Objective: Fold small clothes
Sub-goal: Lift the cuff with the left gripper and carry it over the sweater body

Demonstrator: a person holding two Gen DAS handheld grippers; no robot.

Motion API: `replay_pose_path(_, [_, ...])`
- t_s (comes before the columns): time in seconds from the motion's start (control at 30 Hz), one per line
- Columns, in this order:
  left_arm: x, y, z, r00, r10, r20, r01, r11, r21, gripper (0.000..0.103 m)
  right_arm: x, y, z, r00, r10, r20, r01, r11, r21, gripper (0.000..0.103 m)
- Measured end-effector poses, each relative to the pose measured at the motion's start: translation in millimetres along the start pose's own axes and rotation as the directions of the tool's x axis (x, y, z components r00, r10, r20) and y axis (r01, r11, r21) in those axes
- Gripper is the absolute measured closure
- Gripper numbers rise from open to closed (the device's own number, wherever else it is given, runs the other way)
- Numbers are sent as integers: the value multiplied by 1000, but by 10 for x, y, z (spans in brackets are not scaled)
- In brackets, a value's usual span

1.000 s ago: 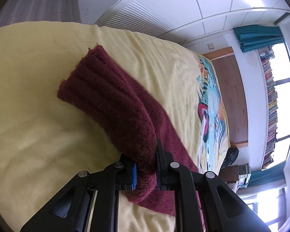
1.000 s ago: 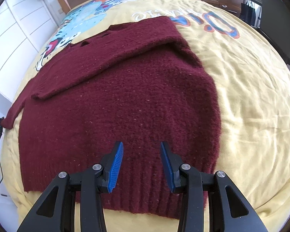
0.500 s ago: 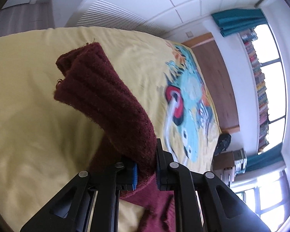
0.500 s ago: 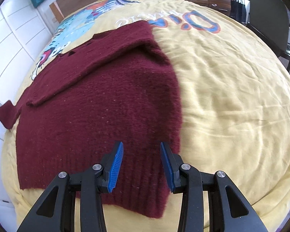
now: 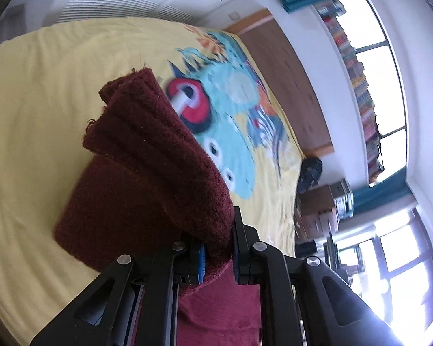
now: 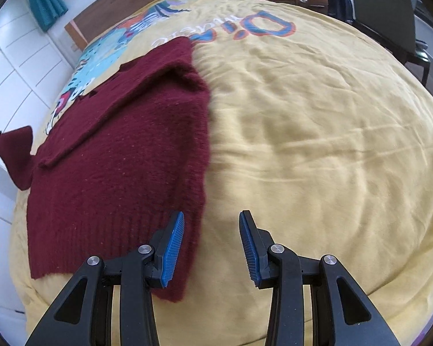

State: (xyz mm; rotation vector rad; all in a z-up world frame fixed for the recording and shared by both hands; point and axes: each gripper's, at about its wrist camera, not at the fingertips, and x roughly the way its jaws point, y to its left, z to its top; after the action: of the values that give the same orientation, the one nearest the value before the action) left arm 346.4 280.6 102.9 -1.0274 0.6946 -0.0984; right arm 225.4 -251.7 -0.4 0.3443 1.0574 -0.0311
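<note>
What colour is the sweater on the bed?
Dark maroon sweater; clearest in the right wrist view.

A dark maroon, fuzzy knitted sweater (image 6: 124,155) lies mostly flat on the yellow printed bedspread (image 6: 317,144), on its left part as the right wrist view shows it. Its ribbed hem faces the near edge of the bedspread, and its neckline reaches the bedspread's blue cartoon print. One long sleeve is folded diagonally across the chest. The other sleeve (image 5: 158,155) is lifted clear of the bedspread, its ribbed cuff sticking up and outward, the knit bunched and draping down to the body below.
</note>
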Motion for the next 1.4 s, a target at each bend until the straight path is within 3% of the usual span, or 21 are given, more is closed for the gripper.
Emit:
replay_pose_path(0.43, [912,-1000,-927,981,-44,-187,68,990,122,92,-57,-199,-27,999,51,10,-51,998,21,62])
replay_pose_path(0.67, [1339,-1360,-1603,955,35,-294,43,966,255,92,-48,-283,-49,998,69,5,-70,997,39,62])
replay_pose_path(0.87, [1556,-1348,-2170,918,185,-350,-29,913,407,92,-34,-347,-65,996,88,2,-88,994,61,62])
replay_pose_path(1.17, [1638,-1159,-2764,858,343,-383,-90,833,545,92,-7,-363,-73,995,99,-5,-99,993,69,62])
replay_pose_path(1.23, [1609,-1130,-2798,856,348,-382,-91,829,552,91,-8,-371,-73,995,102,-4,-101,992,73,62])
replay_pose_path(1.4, [1482,-1135,-2731,870,325,-370,-83,837,541,70,7,-377,-69,994,106,-4,-106,991,78,62])
